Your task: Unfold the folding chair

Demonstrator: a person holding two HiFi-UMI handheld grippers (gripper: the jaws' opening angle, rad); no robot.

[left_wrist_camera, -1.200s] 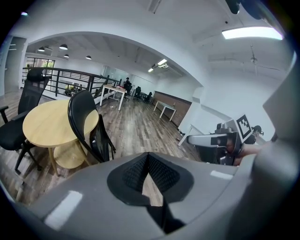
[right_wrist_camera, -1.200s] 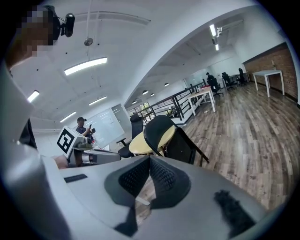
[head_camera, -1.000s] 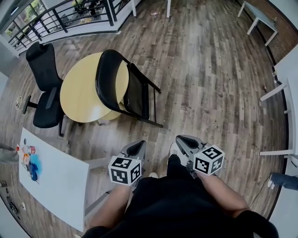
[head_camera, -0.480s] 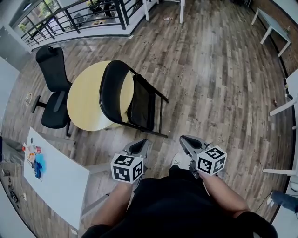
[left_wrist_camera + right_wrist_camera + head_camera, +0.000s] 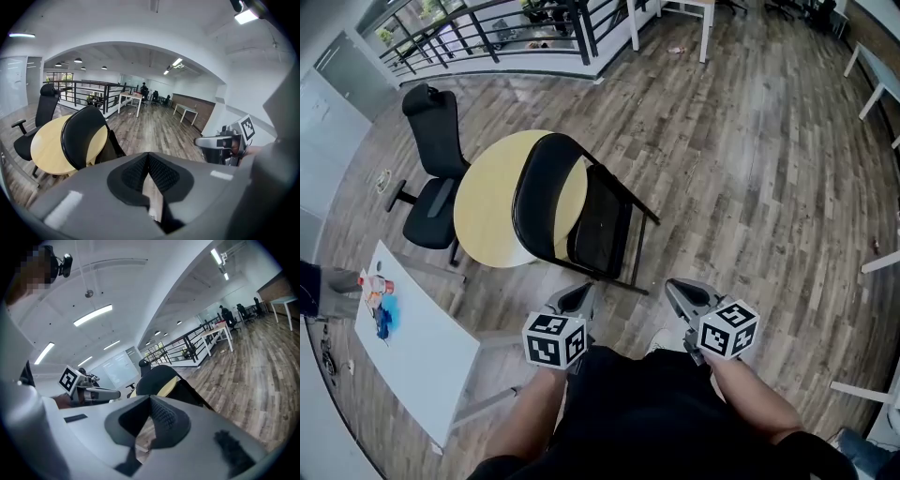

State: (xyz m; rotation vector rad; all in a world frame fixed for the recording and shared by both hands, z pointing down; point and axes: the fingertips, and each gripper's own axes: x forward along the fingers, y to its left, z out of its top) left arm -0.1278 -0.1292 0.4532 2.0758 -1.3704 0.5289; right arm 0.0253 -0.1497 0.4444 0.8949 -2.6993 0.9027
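The fingers (image 5: 161, 174) of the left gripper (image 5: 580, 291) are clenched tip to tip on nothing, and the fingers (image 5: 166, 417) of the right gripper (image 5: 674, 285) are pressed shut and empty too. Both grippers sit low in the head view, side by side in front of the person's torso, angled gently downward and aimed up the frame.

The folding chair (image 5: 602, 232) stands just above them, near the frame's centre. It is still folded flat and upright, its backrest against the round yellow table (image 5: 486, 211). Its long axis runs vertically, and its flat face slants from upper left to lower right. Its floor bar lies near both sets of tips, touching neither. The left gripper looks nearer the backrest and the right nearer the seat edge, so the approach is not yet finished.
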